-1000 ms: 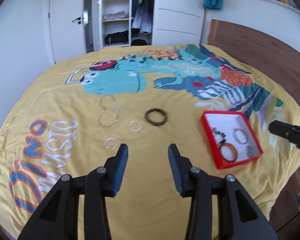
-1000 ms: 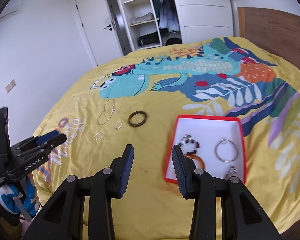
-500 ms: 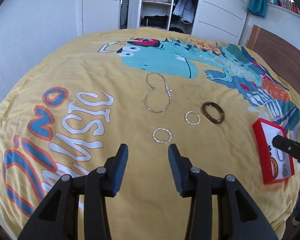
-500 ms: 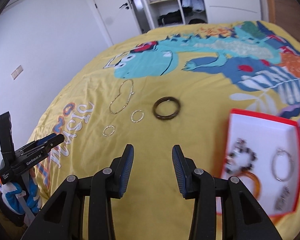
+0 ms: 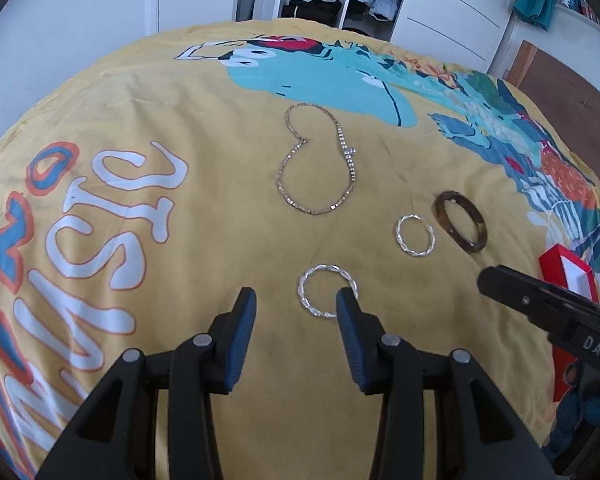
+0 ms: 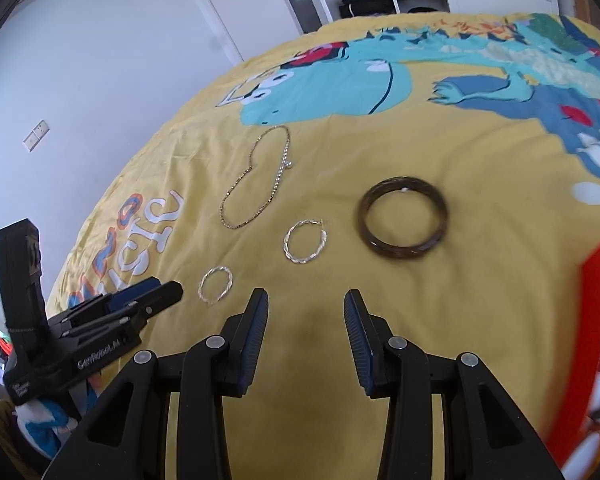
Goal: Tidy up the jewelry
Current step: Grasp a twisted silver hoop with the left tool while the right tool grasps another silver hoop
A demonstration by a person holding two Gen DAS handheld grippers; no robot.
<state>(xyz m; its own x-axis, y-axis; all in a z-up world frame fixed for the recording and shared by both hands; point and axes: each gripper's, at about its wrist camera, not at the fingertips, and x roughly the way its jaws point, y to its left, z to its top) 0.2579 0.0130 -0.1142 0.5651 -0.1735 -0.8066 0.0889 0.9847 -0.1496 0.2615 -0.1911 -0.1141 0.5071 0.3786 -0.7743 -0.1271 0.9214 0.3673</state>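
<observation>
jewelry lies loose on a yellow bedspread (image 5: 204, 240) printed with a teal dinosaur (image 5: 320, 76) and big white letters. farthest up the cloth is a thin chain necklace (image 5: 318, 160), laid in a bent loop just below the dinosaur's head. to its right sits a dark brown bangle (image 6: 402, 216), flat on the fabric. just beside the bangle, on its left, is a twisted silver hoop (image 6: 305, 241), and a second twisted hoop (image 5: 327, 290) lies lower down, apart from the first. a red box (image 6: 592, 320) with a white inside shows at the right edge of the right wrist view, holding a few blurred pieces.

left gripper (image 5: 296, 306) hangs over the cloth with its blue-padded jaws apart and nothing clamped; the lower hoop sits just ahead of them, its right side near the right finger. right gripper (image 6: 306, 308) is also spread and holds nothing, with bare bedspread between its fingers and the bangle ahead.
</observation>
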